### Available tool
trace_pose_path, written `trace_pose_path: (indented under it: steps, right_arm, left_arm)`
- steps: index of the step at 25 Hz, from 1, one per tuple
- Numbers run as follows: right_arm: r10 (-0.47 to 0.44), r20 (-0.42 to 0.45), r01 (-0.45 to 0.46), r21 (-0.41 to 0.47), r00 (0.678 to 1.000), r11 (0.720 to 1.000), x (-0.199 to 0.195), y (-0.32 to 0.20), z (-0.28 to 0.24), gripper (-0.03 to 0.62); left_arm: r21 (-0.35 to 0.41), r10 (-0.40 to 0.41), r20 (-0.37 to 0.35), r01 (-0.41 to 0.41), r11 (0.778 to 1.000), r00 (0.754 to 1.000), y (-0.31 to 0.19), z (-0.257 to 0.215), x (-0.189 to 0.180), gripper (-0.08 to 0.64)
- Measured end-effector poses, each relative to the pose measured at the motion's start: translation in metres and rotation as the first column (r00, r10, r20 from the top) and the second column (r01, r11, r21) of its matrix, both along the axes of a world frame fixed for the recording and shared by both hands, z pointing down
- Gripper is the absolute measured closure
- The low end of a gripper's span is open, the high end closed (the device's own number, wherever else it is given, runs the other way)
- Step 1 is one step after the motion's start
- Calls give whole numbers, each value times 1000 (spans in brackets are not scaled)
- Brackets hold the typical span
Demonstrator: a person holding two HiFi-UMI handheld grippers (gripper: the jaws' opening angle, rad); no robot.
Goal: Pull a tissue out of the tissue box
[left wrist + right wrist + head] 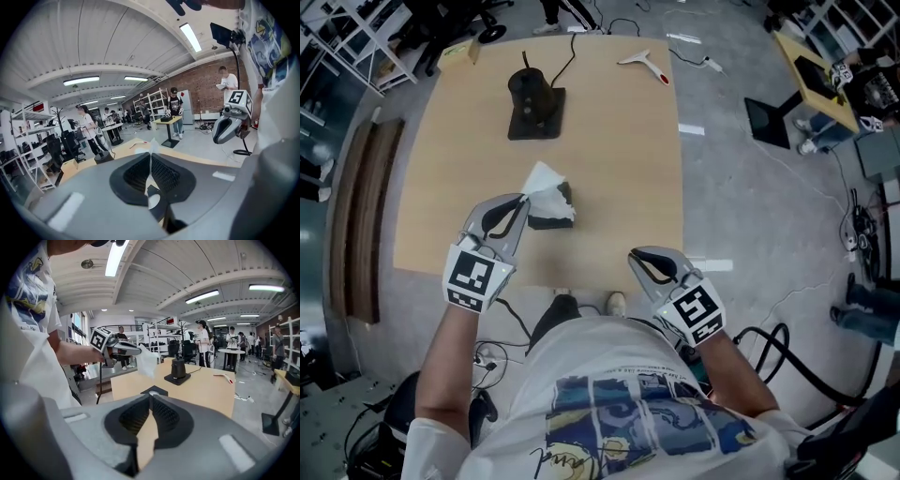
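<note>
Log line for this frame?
left tongs: shut on white paper tissue | black tissue box: on light wooden table | right tongs: shut, empty

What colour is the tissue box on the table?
The tissue box is black, with a white tissue above it; the head view shows it best.

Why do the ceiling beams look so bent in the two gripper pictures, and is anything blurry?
Left gripper view: the wide-angle lens bows the ceiling beams and blacks out the corners; the close grey left gripper looks soft. Right gripper view: same bowing, and the ceiling lamp glares white. Head view: even light, straighter lines, table and tissue sharp.
</note>
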State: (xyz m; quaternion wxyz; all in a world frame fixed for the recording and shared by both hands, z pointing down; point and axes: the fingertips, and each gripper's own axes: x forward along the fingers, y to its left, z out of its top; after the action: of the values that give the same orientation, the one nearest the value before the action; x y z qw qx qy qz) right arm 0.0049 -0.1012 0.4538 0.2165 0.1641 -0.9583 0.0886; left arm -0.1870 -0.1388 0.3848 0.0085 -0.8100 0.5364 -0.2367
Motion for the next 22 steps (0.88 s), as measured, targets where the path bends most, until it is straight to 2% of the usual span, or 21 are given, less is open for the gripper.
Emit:
trace_pose_path:
  steps: [7, 14, 22]
  right_arm:
    - [-68, 10, 68, -2, 998, 998, 19, 10, 3, 580]
    - [-91, 24, 91, 2, 996, 996, 21, 11, 8, 580]
    - [-85, 26, 84, 39, 996, 996, 30, 13, -5, 580]
  left_arm:
    - [37, -75, -47, 77, 996, 996, 37, -23, 26, 555]
    - [41, -134, -95, 138, 990, 986, 57, -30, 29, 555]
    - [58, -141, -140, 150, 987, 980, 75, -49, 40, 555]
